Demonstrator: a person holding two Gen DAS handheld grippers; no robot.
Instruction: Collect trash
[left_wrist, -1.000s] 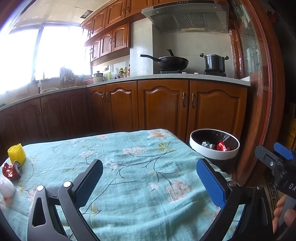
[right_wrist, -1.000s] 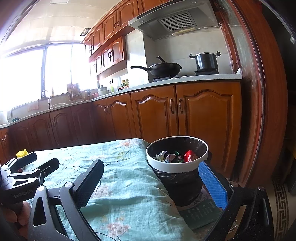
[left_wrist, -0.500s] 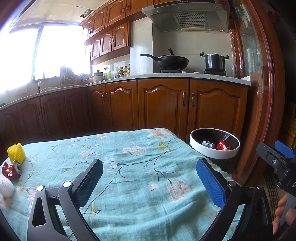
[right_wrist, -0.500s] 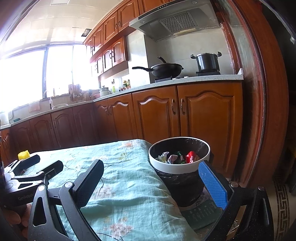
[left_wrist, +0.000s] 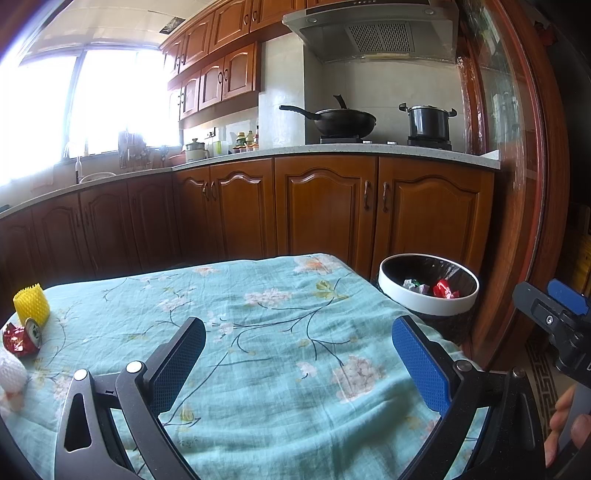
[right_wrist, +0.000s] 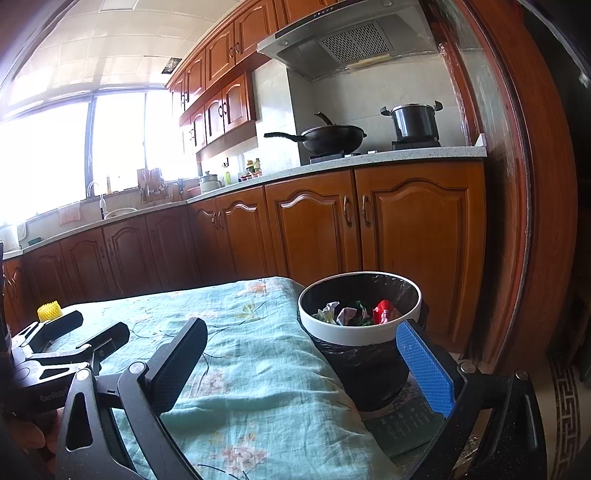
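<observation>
A white-rimmed trash bin (left_wrist: 428, 301) with a black liner stands beside the table's right end; it holds crumpled wrappers (right_wrist: 354, 314). It also shows in the right wrist view (right_wrist: 358, 334). On the table's left edge lie a crushed red can (left_wrist: 20, 338), a yellow foam net (left_wrist: 31, 304) and a white foam net (left_wrist: 11, 373). My left gripper (left_wrist: 299, 354) is open and empty above the teal floral tablecloth (left_wrist: 258, 332). My right gripper (right_wrist: 303, 354) is open and empty, just in front of the bin.
Wooden kitchen cabinets (left_wrist: 321, 206) run behind the table, with a wok (left_wrist: 332, 120) and a pot (left_wrist: 428, 122) on the stove. A wooden door frame (left_wrist: 517, 184) stands right of the bin. The other gripper shows at each view's edge.
The right wrist view has drifted slightly left and back, so the bin sits a little further right in it. The left gripper has barely moved. Both stay open.
</observation>
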